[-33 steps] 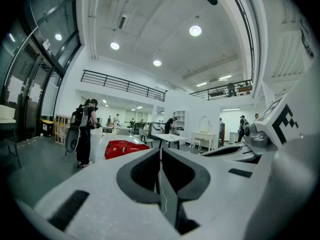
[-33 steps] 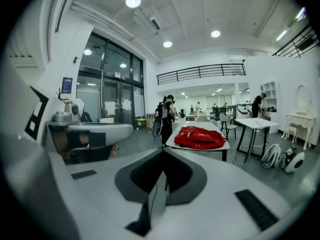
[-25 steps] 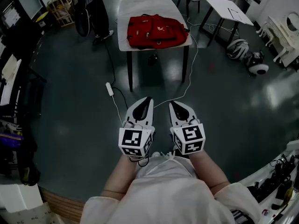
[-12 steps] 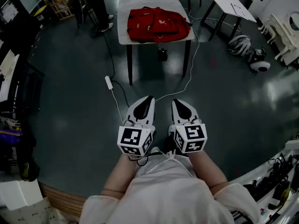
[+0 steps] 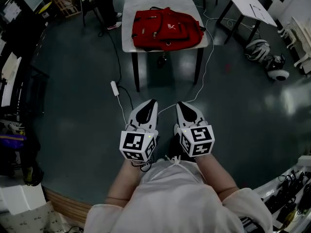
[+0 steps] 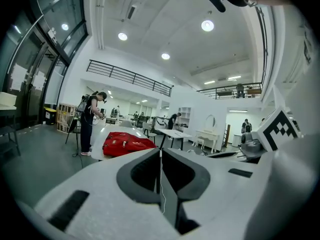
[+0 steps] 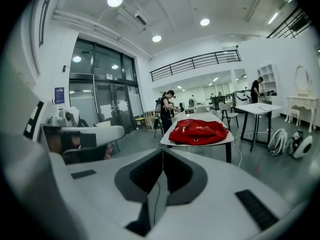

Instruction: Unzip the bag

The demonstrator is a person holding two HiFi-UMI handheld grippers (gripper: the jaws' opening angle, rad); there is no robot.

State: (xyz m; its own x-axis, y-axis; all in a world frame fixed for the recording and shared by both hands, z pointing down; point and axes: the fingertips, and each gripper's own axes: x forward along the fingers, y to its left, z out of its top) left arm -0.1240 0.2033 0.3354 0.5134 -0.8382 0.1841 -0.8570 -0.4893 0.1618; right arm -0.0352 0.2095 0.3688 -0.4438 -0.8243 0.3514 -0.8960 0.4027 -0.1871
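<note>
Lying flat at the top centre of the head view, the red backpack [image 5: 167, 29] covers the near half of a white table [image 5: 128, 39], with one edge close to the table's near rim. It looks like soft fabric, slumped and partly filled, so it will likely give and bunch under a pull and may slide on the smooth tabletop. The fabric itself should stand firm pinching. The best hold is probably the small zipper tab, with the other claw pinning the cloth just beside the zip's closed end so that the track stays taut. From this far off the tabs are too small to place with certainty, though pale flecks near the bag's middle may be them.

A white cable [image 5: 116, 92] trails over the dark floor [image 5: 73, 106] between the table and the lower half of the frame, and a person [image 6: 91, 121] stands by the table's far end in the left gripper view.

At lower centre, the left gripper [image 5: 149, 108] and the right gripper [image 5: 184, 109] sit side by side, well apart from the bag. Each has its jaws pressed together with nothing between them. The zip is not yet touched.
</note>
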